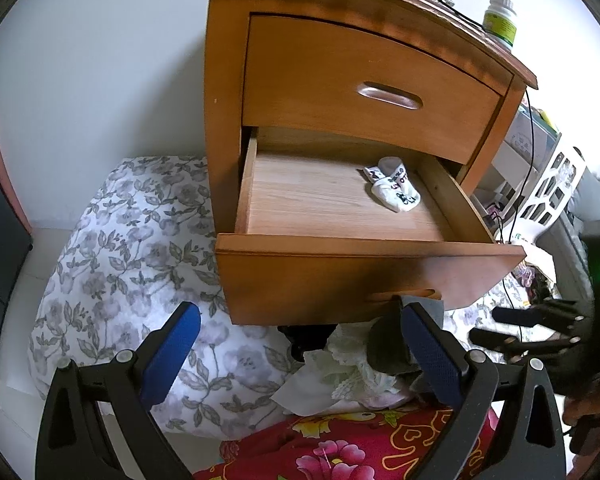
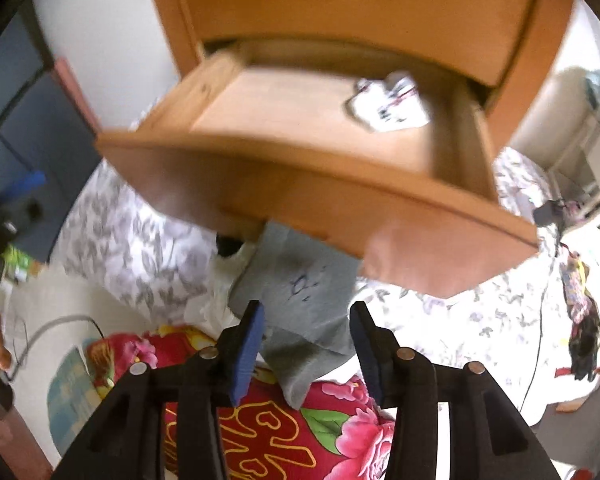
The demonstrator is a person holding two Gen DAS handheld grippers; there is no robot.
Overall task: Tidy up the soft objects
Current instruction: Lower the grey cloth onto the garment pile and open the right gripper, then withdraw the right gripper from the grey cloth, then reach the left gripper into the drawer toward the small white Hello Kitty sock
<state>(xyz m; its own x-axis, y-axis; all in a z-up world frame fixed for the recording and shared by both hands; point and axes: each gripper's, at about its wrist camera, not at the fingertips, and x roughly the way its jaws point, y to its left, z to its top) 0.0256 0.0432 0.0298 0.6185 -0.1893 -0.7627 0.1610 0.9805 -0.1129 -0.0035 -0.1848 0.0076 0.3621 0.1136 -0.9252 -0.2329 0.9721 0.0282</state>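
Observation:
The nightstand's lower drawer [image 1: 364, 246] stands pulled out, and a white sock bundle with black print [image 1: 392, 190] lies in its right rear part. In the blurred right wrist view the same bundle [image 2: 388, 106] shows inside the drawer [image 2: 300, 160]. My left gripper [image 1: 300, 310] hangs open and wide below the drawer front, empty. A pile of white lacy cloth [image 1: 352, 364] sits under the drawer. My right gripper [image 2: 308, 320] is open above a grey cloth [image 2: 300, 292] that lies on the bed under the drawer front; its pads do not touch the cloth.
A grey-flowered white pillow [image 1: 132, 264] lies left of the nightstand. A red flowered blanket [image 2: 320, 412] covers the near side. A green-labelled bottle [image 1: 500, 20] stands on the nightstand top. Black cables [image 1: 516, 208] and a white crate [image 1: 552, 188] are at the right.

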